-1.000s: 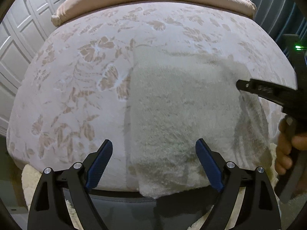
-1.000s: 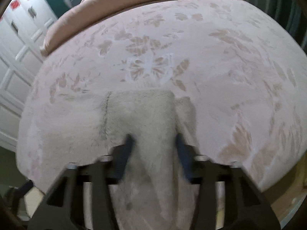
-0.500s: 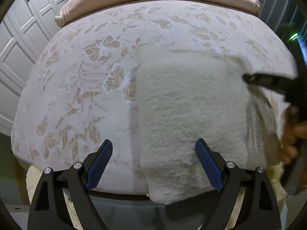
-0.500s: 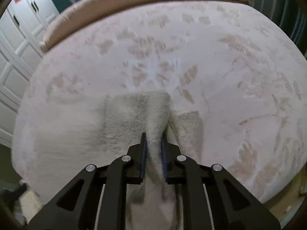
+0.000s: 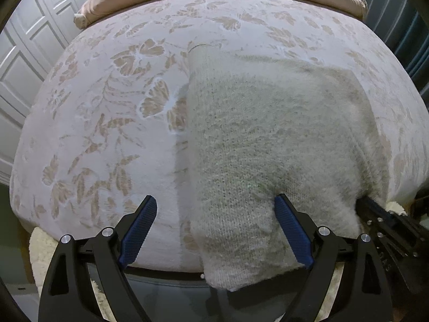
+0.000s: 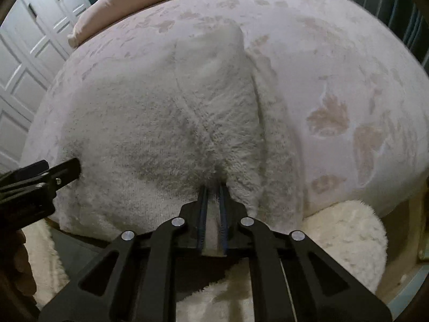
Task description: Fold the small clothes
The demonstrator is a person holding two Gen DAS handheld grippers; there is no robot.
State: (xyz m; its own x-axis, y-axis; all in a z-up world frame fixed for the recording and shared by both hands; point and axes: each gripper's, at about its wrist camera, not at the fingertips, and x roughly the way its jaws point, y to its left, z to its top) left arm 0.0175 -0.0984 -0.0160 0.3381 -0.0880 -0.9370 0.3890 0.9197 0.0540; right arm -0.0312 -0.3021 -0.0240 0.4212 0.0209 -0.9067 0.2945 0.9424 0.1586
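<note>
White panelled wardrobe doors (image 5: 32, 61) stand at the left, behind a bed with a pale floral bedspread (image 5: 107, 123). On the near right part of the bedspread lies a fuzzy cream knitted garment (image 5: 254, 139), its near edge hanging over the bed edge. Over this near edge hovers the left gripper (image 5: 215, 228), fingers spread wide, holding nothing. At the garment's near right side, the right gripper (image 6: 213, 201) pinches a fold of it between narrow fingers.

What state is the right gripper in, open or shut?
Shut on the sweater. The right gripper has its blue pads nearly together with a ridge of fuzzy knit pinched between them.
</note>
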